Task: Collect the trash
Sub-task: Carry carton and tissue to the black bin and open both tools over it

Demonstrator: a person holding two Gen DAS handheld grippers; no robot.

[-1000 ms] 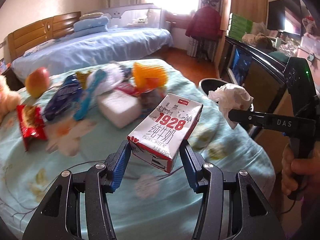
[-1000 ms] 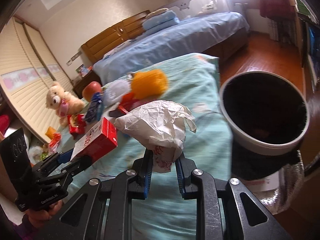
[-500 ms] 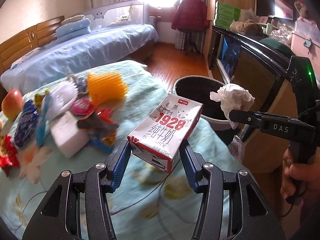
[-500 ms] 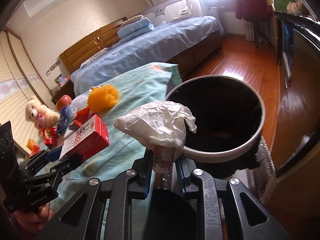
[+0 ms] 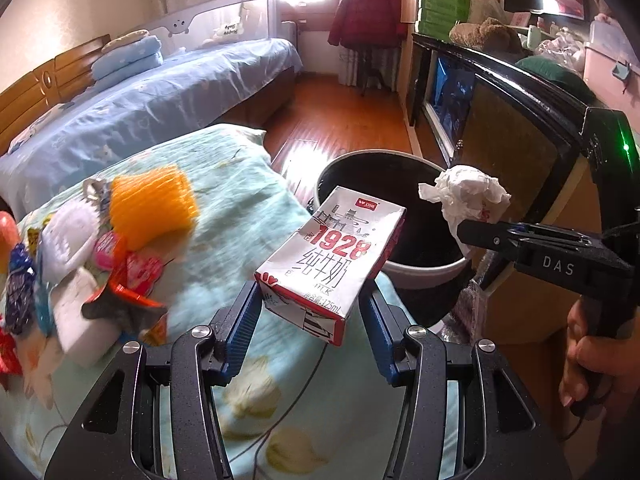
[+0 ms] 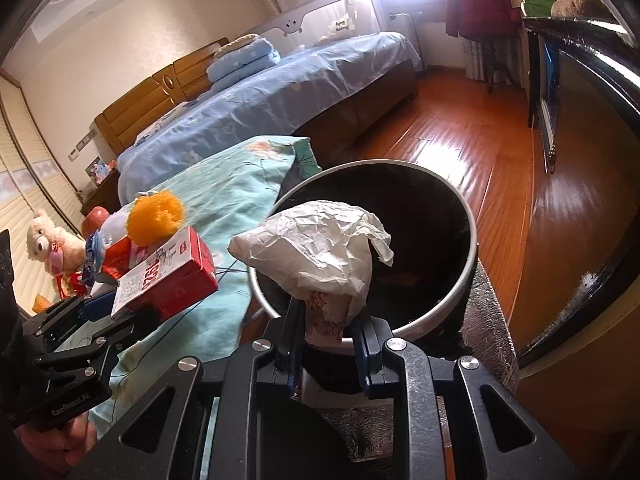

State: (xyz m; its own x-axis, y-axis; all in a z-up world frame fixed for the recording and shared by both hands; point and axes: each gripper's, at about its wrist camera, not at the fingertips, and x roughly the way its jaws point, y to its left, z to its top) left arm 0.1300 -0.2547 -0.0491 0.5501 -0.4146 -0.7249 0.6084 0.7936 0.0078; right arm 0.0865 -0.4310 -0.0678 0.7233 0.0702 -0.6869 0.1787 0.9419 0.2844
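My left gripper (image 5: 310,312) is shut on a white and red "1928" milk carton (image 5: 332,256), held in the air over the bed's edge, just short of the black trash bin (image 5: 424,270). The carton also shows in the right wrist view (image 6: 168,276). My right gripper (image 6: 326,334) is shut on a crumpled white paper wad (image 6: 316,252) and holds it over the near rim of the bin (image 6: 464,292). The wad and right gripper also show in the left wrist view (image 5: 464,196), above the bin's right side.
On the teal bedcover (image 5: 240,184) lie an orange foam net (image 5: 154,204), snack wrappers (image 5: 132,276) and a white block (image 5: 80,328). A black cabinet (image 5: 500,128) stands right of the bin. A blue bed (image 6: 280,92) and wooden floor (image 6: 480,144) lie beyond.
Both grippers have swung right with their loads, away from the pile on the bed. The bin has come closer and the paper wad now hangs over its rim.
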